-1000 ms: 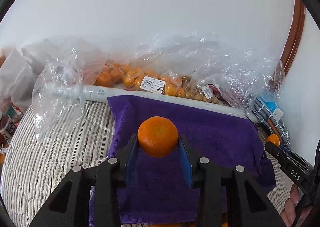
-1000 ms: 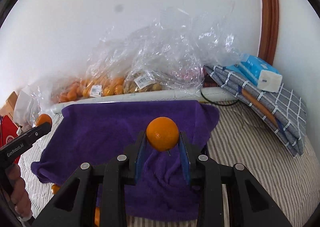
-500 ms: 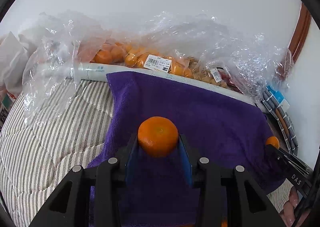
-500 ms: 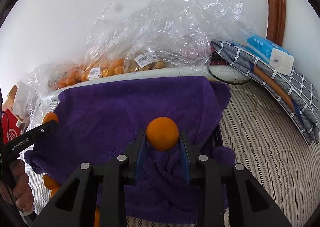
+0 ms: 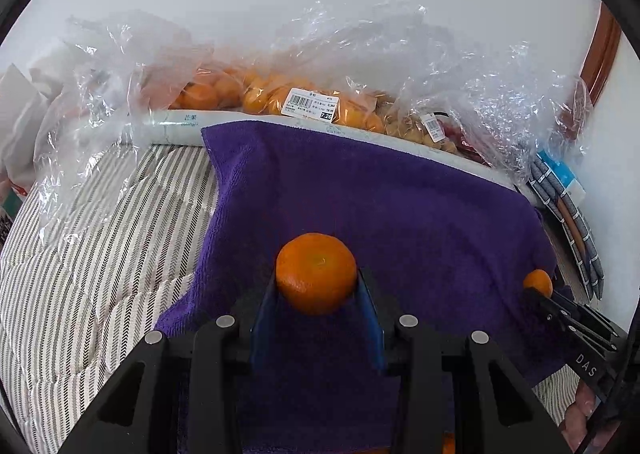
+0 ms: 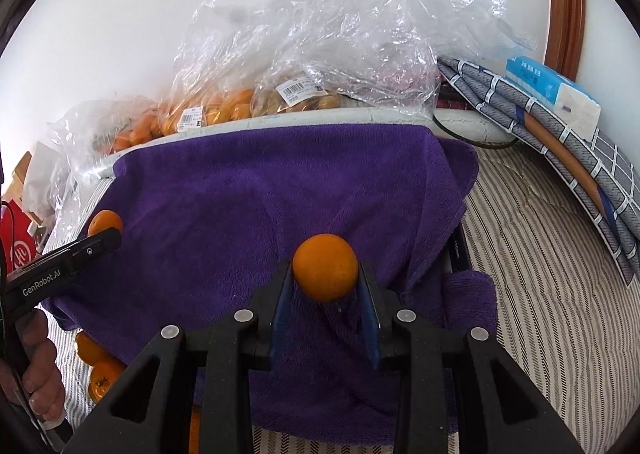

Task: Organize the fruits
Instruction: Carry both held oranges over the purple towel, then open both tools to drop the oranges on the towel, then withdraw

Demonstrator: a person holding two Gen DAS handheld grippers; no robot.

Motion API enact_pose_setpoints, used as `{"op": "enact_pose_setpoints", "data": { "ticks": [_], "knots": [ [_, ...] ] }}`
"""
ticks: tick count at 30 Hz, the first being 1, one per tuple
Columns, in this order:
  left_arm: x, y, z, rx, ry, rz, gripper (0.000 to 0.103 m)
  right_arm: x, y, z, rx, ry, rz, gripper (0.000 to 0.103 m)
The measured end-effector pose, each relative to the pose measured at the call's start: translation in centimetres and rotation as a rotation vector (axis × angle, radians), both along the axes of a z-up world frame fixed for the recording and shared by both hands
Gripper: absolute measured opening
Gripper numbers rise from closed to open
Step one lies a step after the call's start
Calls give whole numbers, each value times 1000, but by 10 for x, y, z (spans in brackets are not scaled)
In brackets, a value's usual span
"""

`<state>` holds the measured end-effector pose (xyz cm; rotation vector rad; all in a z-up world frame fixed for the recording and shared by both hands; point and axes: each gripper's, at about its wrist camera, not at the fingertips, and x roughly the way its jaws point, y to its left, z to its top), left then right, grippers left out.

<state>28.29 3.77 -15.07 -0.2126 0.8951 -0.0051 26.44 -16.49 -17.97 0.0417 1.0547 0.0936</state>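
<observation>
My left gripper point(image 5: 317, 286) is shut on an orange mandarin point(image 5: 316, 272), held above a purple towel point(image 5: 360, 198). My right gripper point(image 6: 325, 278) is shut on a second mandarin point(image 6: 325, 266) above the same towel point(image 6: 248, 194). Each gripper shows in the other's view: the right one point(image 5: 538, 290) with its mandarin point(image 5: 538, 281) at the towel's right edge, the left one point(image 6: 104, 232) with its mandarin point(image 6: 105, 221) at the left edge. Loose mandarins point(image 6: 94, 358) lie beside the towel's lower left.
Clear plastic bags of mandarins point(image 5: 256, 94) and brownish fruit point(image 6: 296, 100) lie along the wall behind a white roll point(image 5: 180, 126). A folded grey checked cloth point(image 6: 560, 142) with a tissue pack point(image 6: 552, 94) lies at the right. A striped bedcover point(image 5: 80, 254) surrounds the towel.
Both grippers, each still holding its mandarin, have moved forward and lower over the purple towel, which now fills more of both views.
</observation>
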Motion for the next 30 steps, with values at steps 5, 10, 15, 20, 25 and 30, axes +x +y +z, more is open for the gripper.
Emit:
{"op": "enact_pose_setpoints", "data": {
  "ticks": [5,10,15,20,25,30],
  "knots": [
    [0,1,-1,3,5,3,37,1,2,-4,-12,14,7,32],
    [2,-2,-5,20,20,1,37,2,2,-6,-12,24,9,32],
    [1,-3,-5,31,15,-1,37,1,2,-5,-13,23,10,32],
    [1,-2,-5,29,20,3,37,1,1,-4,-13,23,9,34],
    [0,-2,-1,20,13,4,39,-2,2,3,-22,5,13,44],
    [-8,-3,11,24,-42,13,50,-5,0,14,-33,-25,-6,64]
  ]
}}
